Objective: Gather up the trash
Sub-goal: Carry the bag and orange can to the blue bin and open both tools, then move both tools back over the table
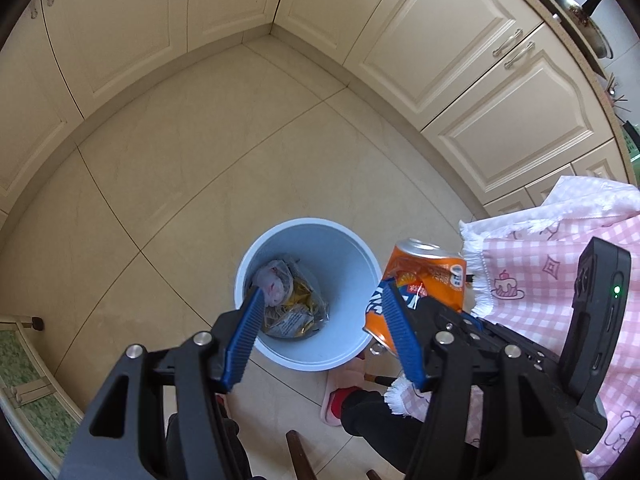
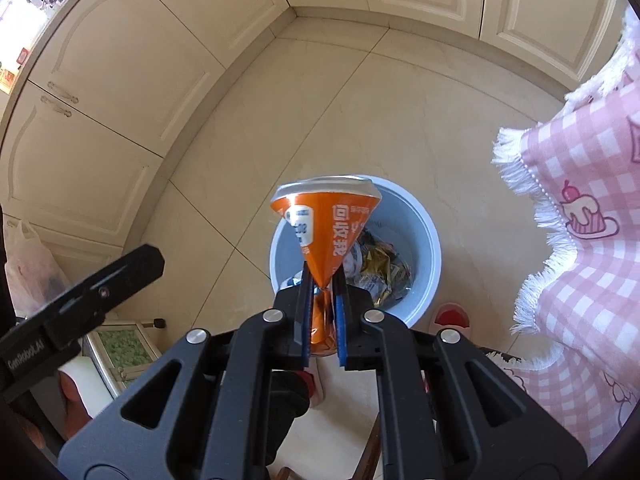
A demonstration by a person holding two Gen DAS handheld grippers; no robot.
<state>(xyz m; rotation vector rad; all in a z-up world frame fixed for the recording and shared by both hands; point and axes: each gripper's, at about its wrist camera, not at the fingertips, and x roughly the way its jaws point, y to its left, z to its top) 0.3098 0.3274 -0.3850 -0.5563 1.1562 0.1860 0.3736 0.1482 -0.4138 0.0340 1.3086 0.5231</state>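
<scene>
Right gripper (image 2: 322, 292) is clenched on the crushed can (image 2: 326, 220), which juts ahead of its fingertips over the near rim of the bin (image 2: 424, 216); left gripper (image 1: 324, 300) hangs released, empty; judgement: advance the can past the rim before letting go.

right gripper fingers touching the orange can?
Touching. The right wrist view shows both blue fingers of the right gripper pressed against the crushed orange can, pinching it flat between them.

The crushed can (image 2: 326, 236) hides part of the bin (image 2: 424, 232); the tablecloth (image 2: 592, 184) runs off frame.
</scene>
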